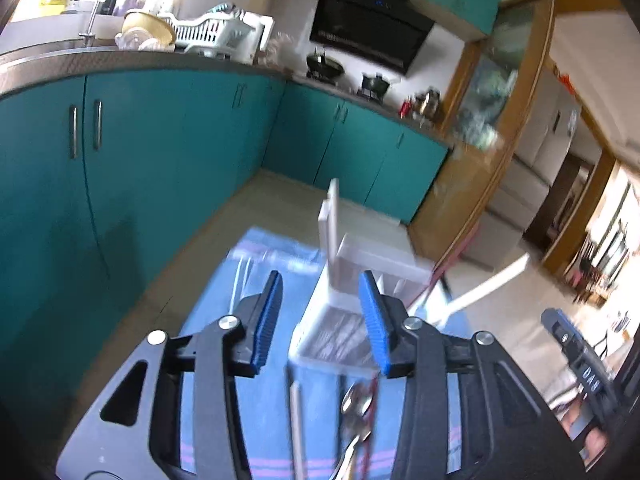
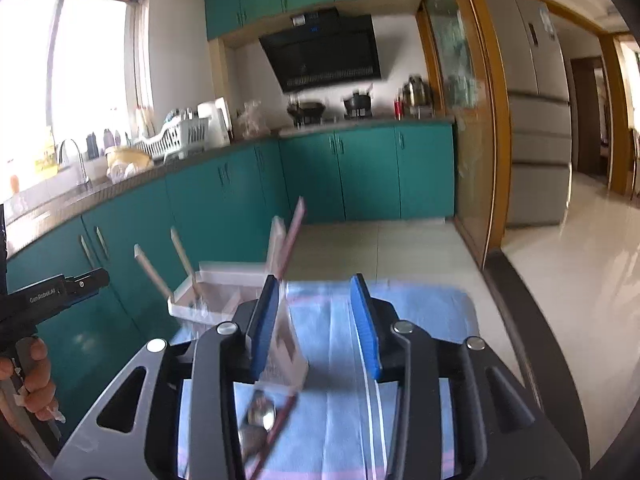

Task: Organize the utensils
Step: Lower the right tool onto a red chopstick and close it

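A white utensil box (image 1: 360, 264) with its lid (image 1: 330, 216) upright stands on a blue cloth (image 1: 216, 308). My left gripper (image 1: 320, 316) hovers just short of it, open with nothing pressed between its blue pads. Two spoons (image 1: 356, 408) and a pale chopstick (image 1: 298, 420) lie on the cloth under it. In the right wrist view the box (image 2: 208, 304) is at the left with two pale chopsticks (image 2: 150, 272) leaning in it. My right gripper (image 2: 316, 312) is open over the cloth (image 2: 424, 320), above spoons (image 2: 262, 416) and a red chopstick (image 2: 276, 432).
Teal cabinets (image 1: 132, 168) run along the left and back under a counter with a sink tap (image 1: 90, 4), a white dish rack (image 1: 208, 32) and a stove (image 2: 308, 110). A hand (image 2: 36, 380) holds the left gripper's handle. A fridge (image 2: 536, 120) and pale floor lie to the right.
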